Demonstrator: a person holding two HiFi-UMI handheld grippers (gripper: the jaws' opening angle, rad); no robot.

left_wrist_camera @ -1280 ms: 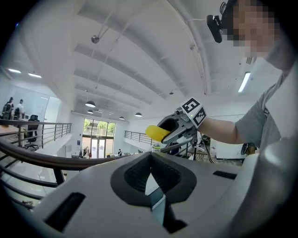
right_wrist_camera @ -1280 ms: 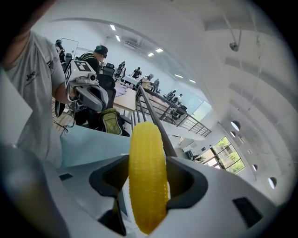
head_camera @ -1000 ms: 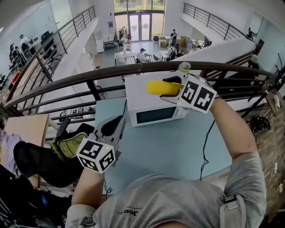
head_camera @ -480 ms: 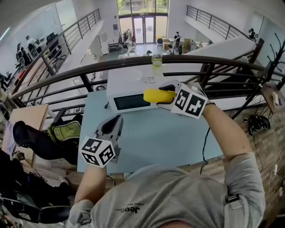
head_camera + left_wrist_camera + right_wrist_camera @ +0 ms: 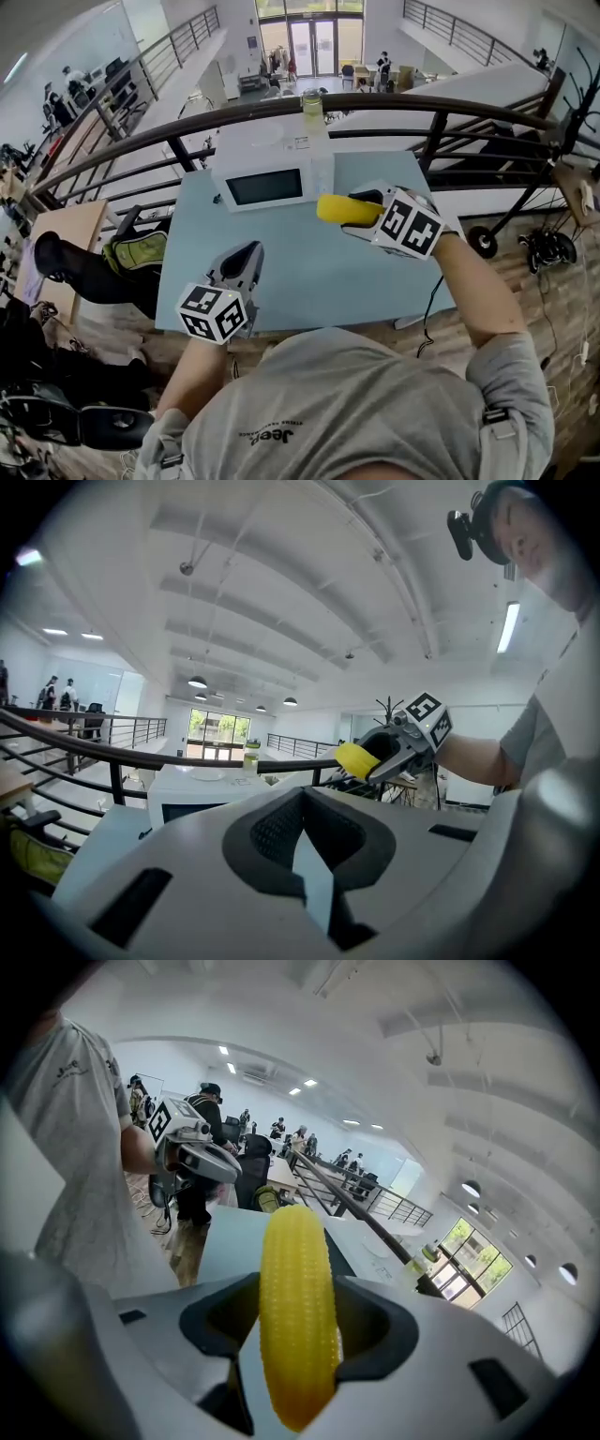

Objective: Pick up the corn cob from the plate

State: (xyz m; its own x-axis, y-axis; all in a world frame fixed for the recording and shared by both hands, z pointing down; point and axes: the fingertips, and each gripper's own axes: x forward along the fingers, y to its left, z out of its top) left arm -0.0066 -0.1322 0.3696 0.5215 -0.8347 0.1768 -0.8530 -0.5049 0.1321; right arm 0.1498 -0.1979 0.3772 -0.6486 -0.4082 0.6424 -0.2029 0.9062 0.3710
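Right gripper [image 5: 367,211] is clamped on the corn cob [image 5: 339,208], jaws pressing both sides of its middle, both ends protruding. The cob is held in the air above the blue table [image 5: 309,272], near the right front corner of the white microwave [image 5: 272,178]. Left gripper [image 5: 246,255] has its jaws together with nothing between them, over the table's near edge, well apart from the cob. A jar [image 5: 312,103] stands on the microwave. A dark railing [image 5: 394,105] runs behind. A green backpack [image 5: 131,255] lies left of the table.

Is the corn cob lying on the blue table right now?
No, the corn cob is clamped between the jaws of the right gripper, held in the air above the table.
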